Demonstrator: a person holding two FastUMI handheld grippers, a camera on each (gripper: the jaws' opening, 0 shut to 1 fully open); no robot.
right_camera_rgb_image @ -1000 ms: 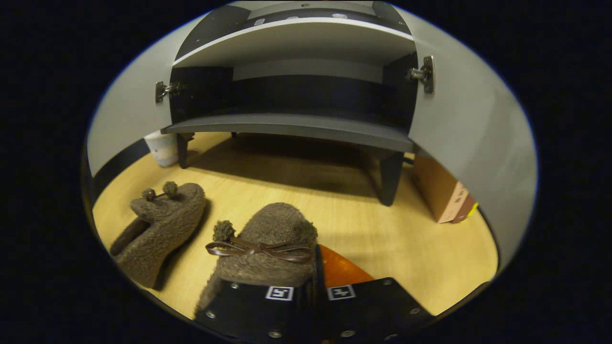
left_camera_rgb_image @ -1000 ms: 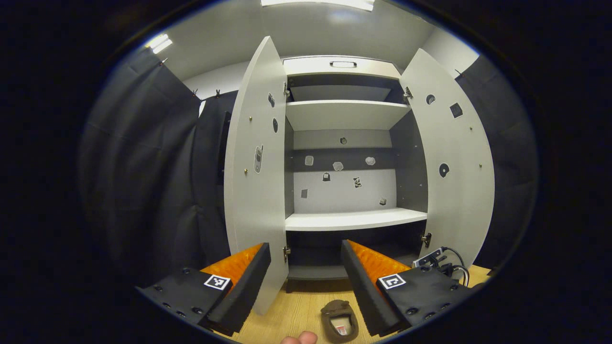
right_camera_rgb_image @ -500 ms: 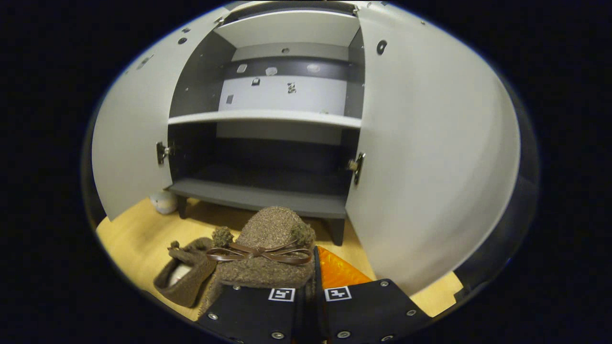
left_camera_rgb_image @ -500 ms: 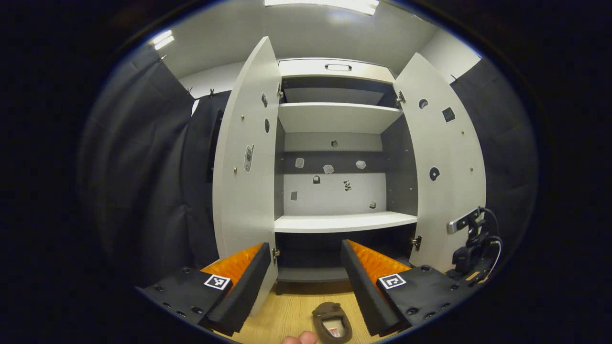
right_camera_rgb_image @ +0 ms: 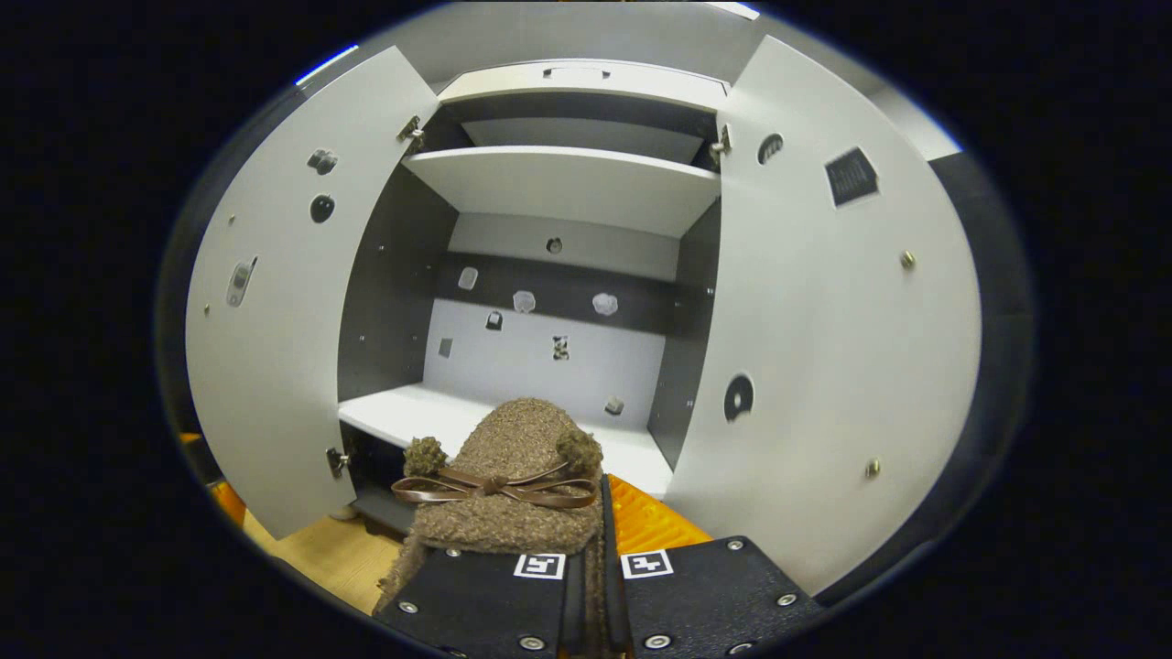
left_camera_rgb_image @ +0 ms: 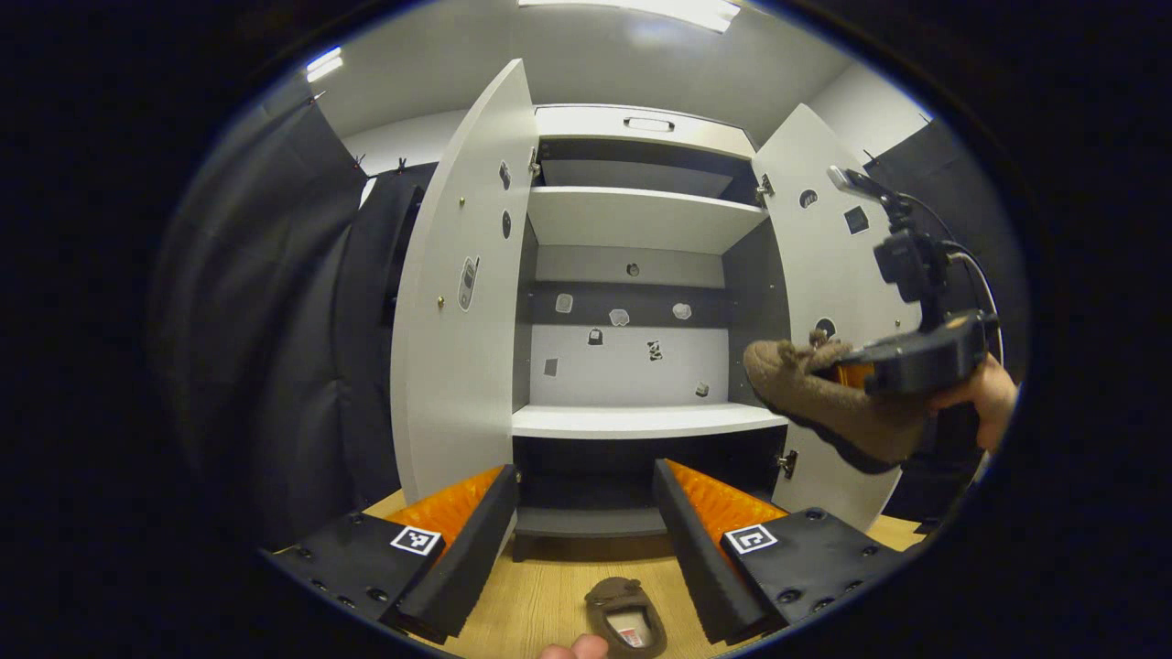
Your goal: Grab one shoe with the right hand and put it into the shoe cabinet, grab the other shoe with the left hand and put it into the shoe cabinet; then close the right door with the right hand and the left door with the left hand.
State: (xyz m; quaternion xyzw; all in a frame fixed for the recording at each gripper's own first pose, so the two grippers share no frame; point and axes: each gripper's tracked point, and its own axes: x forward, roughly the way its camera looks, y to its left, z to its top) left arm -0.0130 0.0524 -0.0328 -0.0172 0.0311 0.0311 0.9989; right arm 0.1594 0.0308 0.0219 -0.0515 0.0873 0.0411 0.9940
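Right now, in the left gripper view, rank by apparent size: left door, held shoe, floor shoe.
1. Left door, by far.
2. Held shoe in the right gripper.
3. Floor shoe, partly cut off at the edge and at a different distance, so the shoe ranking is unsure.

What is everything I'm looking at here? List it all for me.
Fuzzy brown shoe with a brown bow: one, held up before the middle shelf.
Second fuzzy brown shoe: one, on the wooden floor.
White-and-grey shoe cabinet: one, both doors open, small stickers inside.
Black curtains: booth walls.
Ceiling lights: white.
Right gripper: shut on the bow shoe.
Left gripper: open, above the floor shoe.
Hand: holding the right gripper.
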